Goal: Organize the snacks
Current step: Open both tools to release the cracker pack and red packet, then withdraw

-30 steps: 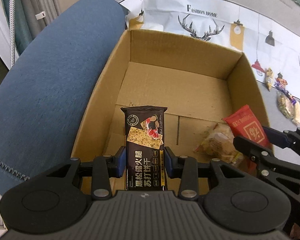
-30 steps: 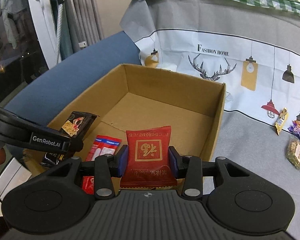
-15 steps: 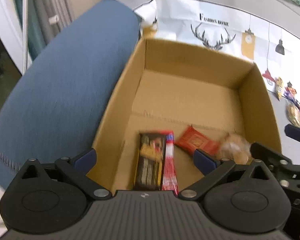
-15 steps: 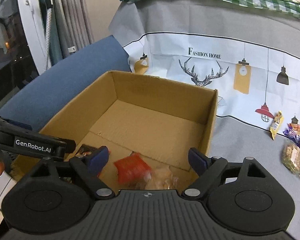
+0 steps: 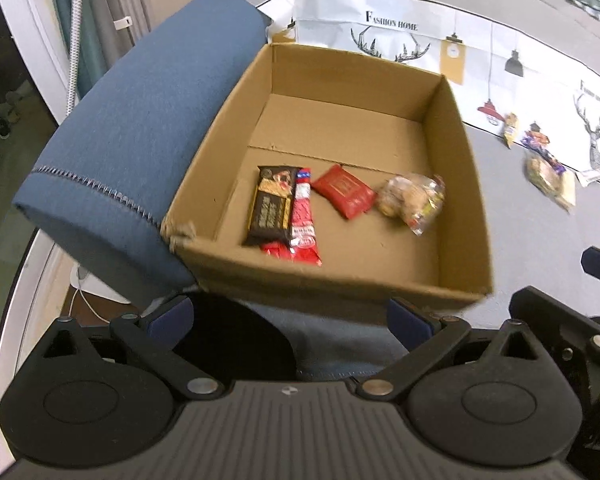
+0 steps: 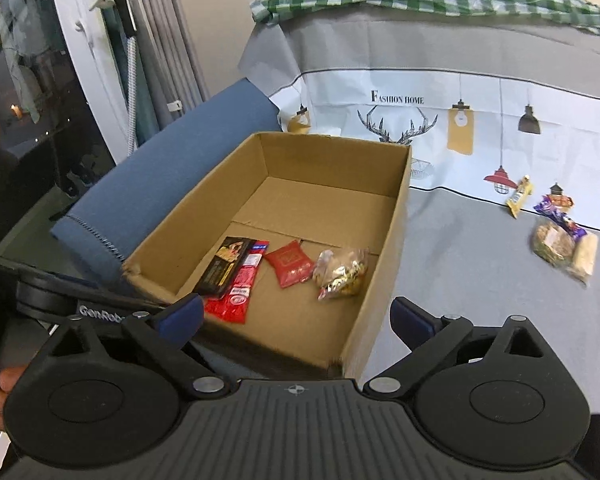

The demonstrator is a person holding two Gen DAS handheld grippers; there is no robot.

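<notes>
An open cardboard box (image 5: pixel 466 216) (image 6: pixel 392 240) holds a dark cracker pack (image 5: pixel 274 204) (image 6: pixel 226 264), a red-and-white pack (image 5: pixel 302 220) (image 6: pixel 240 288), a red packet (image 5: pixel 344 190) (image 6: pixel 290 266) and a clear bag of snacks (image 5: pixel 414 196) (image 6: pixel 342 270). My left gripper (image 5: pixel 288 316) is open and empty, in front of the box's near wall. My right gripper (image 6: pixel 296 316) is open and empty, above the box's near right corner.
Several loose snacks (image 5: pixel 548 168) (image 6: pixel 560 236) lie on the grey cloth to the right of the box. A blue cushioned armrest (image 5: pixel 140 136) (image 6: pixel 172 168) runs along the box's left side. A printed sheet (image 6: pixel 460 128) covers the back.
Both grippers let go of their packs, the dark cracker pack and the red packet, which now lie in the box. Both grippers opened and pulled back toward me and up.
</notes>
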